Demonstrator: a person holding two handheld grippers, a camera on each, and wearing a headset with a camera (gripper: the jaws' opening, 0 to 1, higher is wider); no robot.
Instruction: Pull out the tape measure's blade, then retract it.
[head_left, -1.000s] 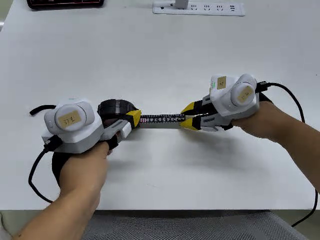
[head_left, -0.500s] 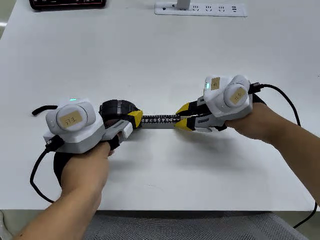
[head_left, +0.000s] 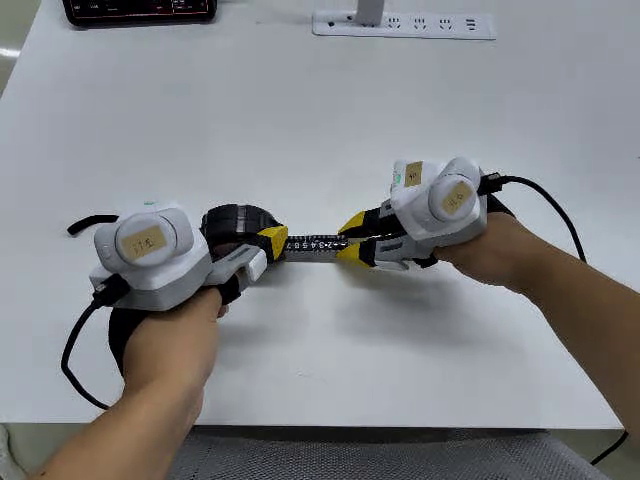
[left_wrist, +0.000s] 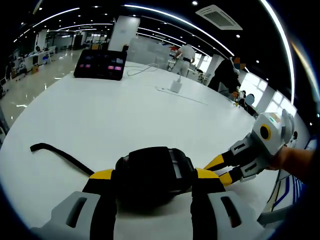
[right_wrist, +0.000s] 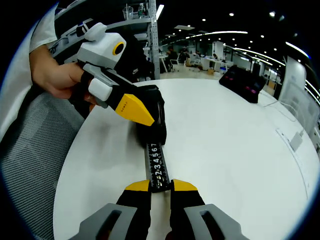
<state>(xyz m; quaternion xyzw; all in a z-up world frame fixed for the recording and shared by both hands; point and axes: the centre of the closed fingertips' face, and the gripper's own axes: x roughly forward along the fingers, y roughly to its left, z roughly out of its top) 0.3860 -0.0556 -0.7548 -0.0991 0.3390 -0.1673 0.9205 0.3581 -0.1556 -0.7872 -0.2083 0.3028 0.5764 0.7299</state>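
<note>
The white tabletop (head_left: 300, 130) takes up most of the head view. On its near half the two grippers face each other, tips toward the middle, each held in a hand.

The left gripper (head_left: 262, 245) has its jaws closed on the sides of the tape measure (head_left: 235, 222), a black case that sits on the tabletop left of centre. In the left gripper view the case sits squarely between the yellow-tipped jaws.

The right gripper (head_left: 350, 238) comes in from the right, and its jaws are pinched on the free end of the blade (head_left: 312, 245).

At the far edge lie a dark device with a lit screen (head_left: 140, 10) on the left and a white power strip (head_left: 404, 24) on the right.

A short length of blade is out. Its long axis runs left to right across the tabletop, from the case's mouth straight to the right gripper. The printed numbers face up.

A thin black strap (head_left: 88, 222) trails from the case to the left.
</note>
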